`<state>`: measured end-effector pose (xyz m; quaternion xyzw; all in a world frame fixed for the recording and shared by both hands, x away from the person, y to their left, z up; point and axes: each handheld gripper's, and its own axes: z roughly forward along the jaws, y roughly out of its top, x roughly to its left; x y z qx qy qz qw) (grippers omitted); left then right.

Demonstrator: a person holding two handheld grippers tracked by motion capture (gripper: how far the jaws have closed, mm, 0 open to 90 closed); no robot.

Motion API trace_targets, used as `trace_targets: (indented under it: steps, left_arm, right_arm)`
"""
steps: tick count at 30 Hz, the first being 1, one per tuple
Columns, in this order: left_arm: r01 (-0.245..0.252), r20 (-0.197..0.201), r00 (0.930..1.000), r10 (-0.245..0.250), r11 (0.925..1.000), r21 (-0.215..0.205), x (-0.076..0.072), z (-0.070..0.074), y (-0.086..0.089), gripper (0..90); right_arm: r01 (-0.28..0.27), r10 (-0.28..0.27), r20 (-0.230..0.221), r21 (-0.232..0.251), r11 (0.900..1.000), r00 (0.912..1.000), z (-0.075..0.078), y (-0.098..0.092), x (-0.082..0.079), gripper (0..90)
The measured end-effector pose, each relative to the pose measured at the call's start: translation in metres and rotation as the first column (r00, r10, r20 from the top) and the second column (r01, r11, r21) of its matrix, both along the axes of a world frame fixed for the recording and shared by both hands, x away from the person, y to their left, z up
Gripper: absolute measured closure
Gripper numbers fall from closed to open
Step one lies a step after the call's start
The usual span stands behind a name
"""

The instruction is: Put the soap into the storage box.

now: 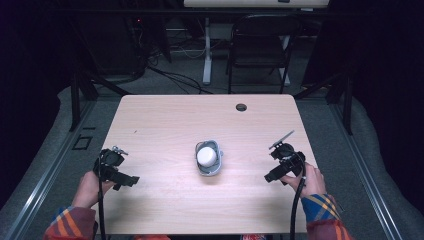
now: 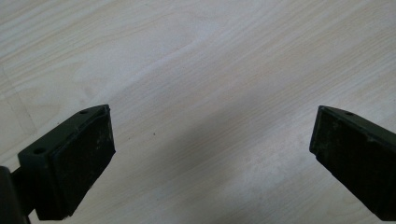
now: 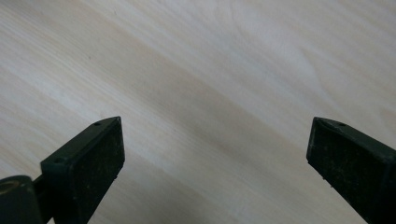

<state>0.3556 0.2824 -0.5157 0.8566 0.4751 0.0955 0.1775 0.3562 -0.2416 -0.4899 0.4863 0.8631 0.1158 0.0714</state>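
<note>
Table (image 1: 165, 200) with grey cup (image 1: 209, 158) overhead; bare woodgrain between gripper fingers (image 2: 79, 161).

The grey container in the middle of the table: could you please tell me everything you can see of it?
The grey container is a small, roughly squarish tub with rounded corners and a thin rim, plastic or metal by its look. It stands upright and open near the middle of the table. A white rounded object, perhaps a ball or cap, sits in it and rises above the rim. Both grippers are well apart from it, and nothing else touches it.
</note>
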Motion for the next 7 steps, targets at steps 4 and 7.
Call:
trace_targets:
  steps: [4, 7]
  left_arm:
    - [0.003, 0.006, 1.0, -0.003, 1.0, 0.006, 0.001, 0.0, -0.002, 0.0]
    - [0.011, 0.0, 0.9999, -0.011, 0.9999, 0.005, 0.002, 0.0, -0.004, 0.0]
  right_arm:
    - [0.002, -0.003, -0.068, -0.022, 1.0, 0.9977, -0.018, -0.008, -0.007, 4.3]
    - [-0.01, 0.008, -0.092, -0.028, 1.0, 0.9957, -0.023, -0.011, -0.006, 5.4]
